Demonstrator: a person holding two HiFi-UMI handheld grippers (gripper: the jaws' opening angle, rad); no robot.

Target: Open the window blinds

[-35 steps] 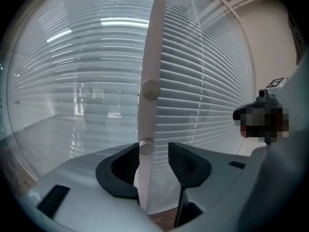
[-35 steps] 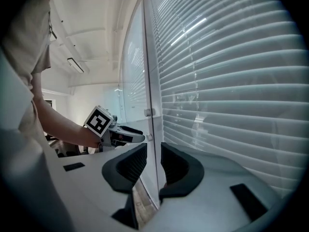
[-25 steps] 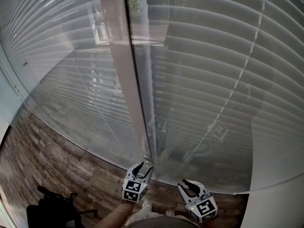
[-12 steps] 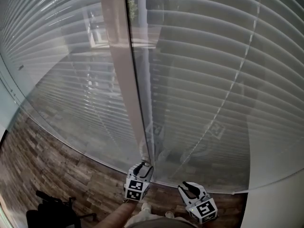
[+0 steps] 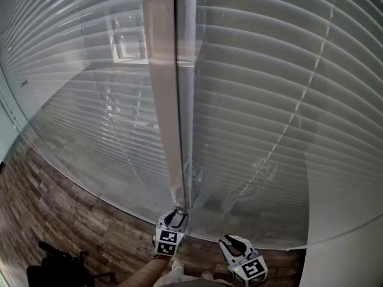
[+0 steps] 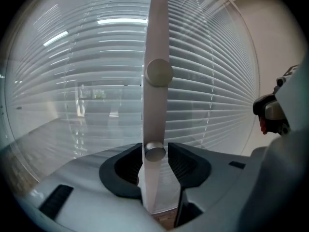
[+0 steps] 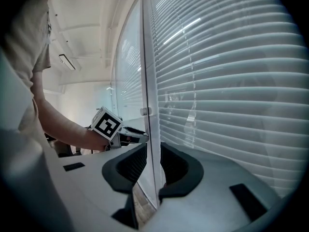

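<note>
White slatted blinds (image 5: 269, 100) hang shut behind glass. A pale upright strip (image 5: 163, 100) runs down between the two panes and carries two round knobs, an upper knob (image 6: 159, 72) and a lower knob (image 6: 155, 152). My left gripper (image 5: 174, 213) is at the foot of the strip. In the left gripper view its jaws stand on either side of the lower knob, with a thin gap showing on each side. My right gripper (image 5: 233, 242) is lower and to the right, open. In the right gripper view only the thin pane edge (image 7: 153, 129) shows between its jaws.
A wood-plank floor (image 5: 54, 214) lies below the window. A black chair-like object (image 5: 57, 268) stands at the bottom left. A white wall (image 5: 353, 262) closes the right side. The person's forearm (image 7: 63, 124) reaches to the left gripper's marker cube (image 7: 107, 123).
Both grippers sit a little lower in the head view than a second ago. The left one stays at the foot of the strip, and the window fills more of the frame.
</note>
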